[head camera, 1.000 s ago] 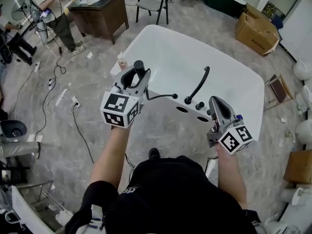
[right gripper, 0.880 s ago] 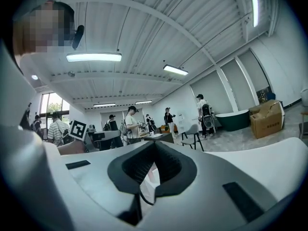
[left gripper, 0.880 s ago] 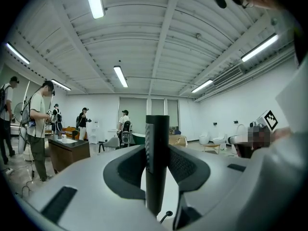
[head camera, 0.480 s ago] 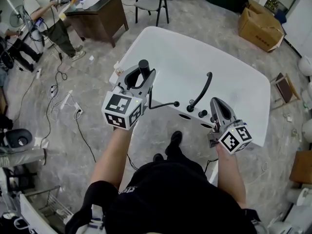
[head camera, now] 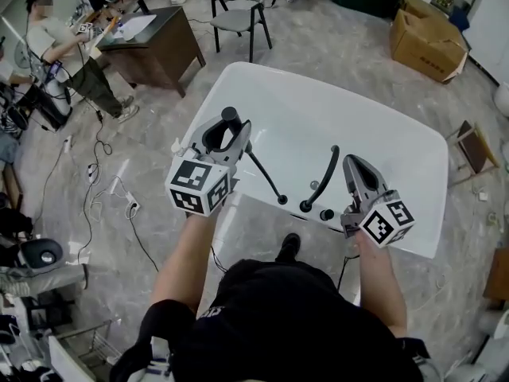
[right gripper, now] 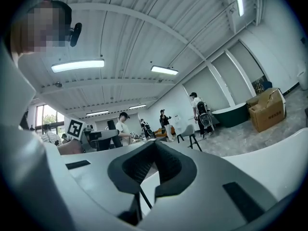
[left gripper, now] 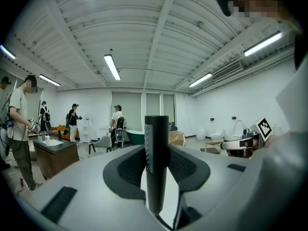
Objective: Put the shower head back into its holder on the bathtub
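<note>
My left gripper (head camera: 229, 132) is shut on the black stick-shaped shower head (head camera: 231, 118), which stands upright between its pads (left gripper: 156, 167) over the left part of the white bathtub (head camera: 358, 118). A thin black hose (head camera: 262, 173) runs from the shower head down to a black fitting (head camera: 282, 200) on the tub's near deck. Beside the fitting stand the curved black faucet spout (head camera: 321, 178) and a knob (head camera: 326, 214). My right gripper (head camera: 352, 164) hovers just right of the spout, jaws together with nothing in them (right gripper: 155, 146). I cannot make out the holder.
A dark wooden desk (head camera: 151, 46) and a grey chair (head camera: 235, 6) stand beyond the tub's far left. A cardboard box (head camera: 425, 38) lies at the back right. Cables and a power strip (head camera: 107, 177) trail on the floor at left, with people (head camera: 56, 46) nearby.
Both grippers have moved in over the tub's near deck. The hose, slack and curved before, now runs straight from the shower head to its fitting. The grip has not changed.
</note>
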Motion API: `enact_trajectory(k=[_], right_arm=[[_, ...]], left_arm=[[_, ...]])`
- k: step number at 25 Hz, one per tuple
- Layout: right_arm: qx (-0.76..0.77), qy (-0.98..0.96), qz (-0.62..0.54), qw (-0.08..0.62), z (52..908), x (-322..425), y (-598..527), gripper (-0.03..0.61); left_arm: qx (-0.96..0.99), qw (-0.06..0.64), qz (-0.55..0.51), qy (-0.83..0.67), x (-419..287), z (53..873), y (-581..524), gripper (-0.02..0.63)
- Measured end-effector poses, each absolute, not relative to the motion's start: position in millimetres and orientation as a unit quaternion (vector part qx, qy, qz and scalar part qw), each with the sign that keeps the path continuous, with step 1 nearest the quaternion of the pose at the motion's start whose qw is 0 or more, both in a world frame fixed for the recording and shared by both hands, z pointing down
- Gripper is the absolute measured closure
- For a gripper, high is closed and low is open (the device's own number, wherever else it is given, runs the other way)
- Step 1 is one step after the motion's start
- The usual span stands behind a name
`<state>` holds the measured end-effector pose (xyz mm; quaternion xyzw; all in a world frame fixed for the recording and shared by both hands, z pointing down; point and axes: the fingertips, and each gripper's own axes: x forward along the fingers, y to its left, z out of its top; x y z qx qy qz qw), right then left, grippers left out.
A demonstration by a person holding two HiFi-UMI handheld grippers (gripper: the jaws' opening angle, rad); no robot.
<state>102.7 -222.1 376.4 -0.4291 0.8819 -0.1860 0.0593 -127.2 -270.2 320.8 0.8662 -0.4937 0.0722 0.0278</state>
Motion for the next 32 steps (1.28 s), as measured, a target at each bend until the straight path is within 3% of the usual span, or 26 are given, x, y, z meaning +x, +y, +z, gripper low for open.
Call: enact_trajectory(k=[15, 32], right_arm=[[-0.457, 0.856, -0.241, 0.014, 437.5, 69.6, -249.0, 0.566], [-0.534, 0.792, -0.296, -0.004, 516.4, 71.7, -200.0, 0.566]], left_arm=[[0.881, 0.097, 0.107, -0.450, -139.5, 408.1, -336.0, 0.472], [0.924, 0.173, 0.183, -0.287, -64.6, 549.3, -298.6, 0.472]])
